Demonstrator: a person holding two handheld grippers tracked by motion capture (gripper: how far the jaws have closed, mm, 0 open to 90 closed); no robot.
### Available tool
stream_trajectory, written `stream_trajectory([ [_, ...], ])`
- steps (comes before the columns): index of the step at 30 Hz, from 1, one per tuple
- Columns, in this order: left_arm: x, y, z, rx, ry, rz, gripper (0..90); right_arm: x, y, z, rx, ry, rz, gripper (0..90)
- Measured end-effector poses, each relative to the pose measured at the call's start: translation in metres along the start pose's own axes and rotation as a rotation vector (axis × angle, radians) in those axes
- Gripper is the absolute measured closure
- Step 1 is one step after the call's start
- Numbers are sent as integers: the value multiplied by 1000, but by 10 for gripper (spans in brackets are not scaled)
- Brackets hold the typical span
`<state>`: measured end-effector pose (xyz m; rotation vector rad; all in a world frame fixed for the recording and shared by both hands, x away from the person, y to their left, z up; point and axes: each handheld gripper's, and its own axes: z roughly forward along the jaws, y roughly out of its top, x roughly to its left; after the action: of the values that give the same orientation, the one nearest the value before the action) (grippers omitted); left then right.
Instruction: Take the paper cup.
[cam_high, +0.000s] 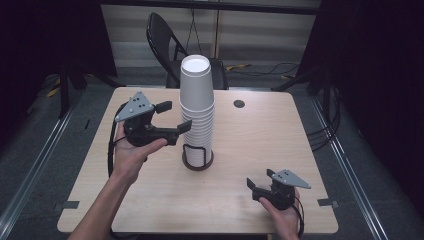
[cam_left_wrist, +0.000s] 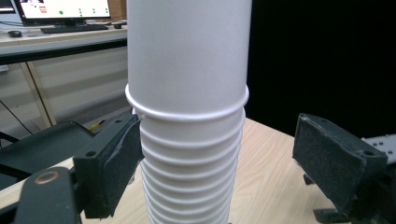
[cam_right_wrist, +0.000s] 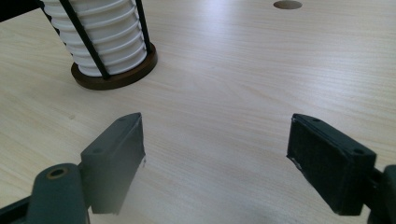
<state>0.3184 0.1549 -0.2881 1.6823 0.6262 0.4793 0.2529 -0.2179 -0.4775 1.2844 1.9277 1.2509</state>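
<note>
Cup stack (cam_high: 197, 110) stands in wire holder (cam_high: 197, 156) at table (cam_high: 260, 135) centre, top cup (cam_high: 196, 75) riding higher than nested rest. Left gripper (cam_high: 176, 116) straddles stack just under top cup's rim; jaws spread, one pad (cam_left_wrist: 122, 154) touching ribbed cups, other clear. Right gripper (cam_high: 260, 183) rests low near table's front edge, jaws spread, nothing between. Risks: one-sided push tilts stack; squeezing dents cups or lifts several together. Stack's top cut off in left gripper view; cup count unclear.

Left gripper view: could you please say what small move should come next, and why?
Probably raise the left gripper slightly: its open pads sit below the rim of the top cup, beside the lower cups, so closing now would miss it.
</note>
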Motion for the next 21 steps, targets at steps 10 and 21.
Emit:
stream_trajectory([
  [10, 6, 20, 9, -3, 19, 7, 156, 0, 0, 0, -5, -4, 2, 186],
  [21, 14, 39, 24, 6, 16, 36, 156, 2, 0, 1, -3, 8, -3, 187],
])
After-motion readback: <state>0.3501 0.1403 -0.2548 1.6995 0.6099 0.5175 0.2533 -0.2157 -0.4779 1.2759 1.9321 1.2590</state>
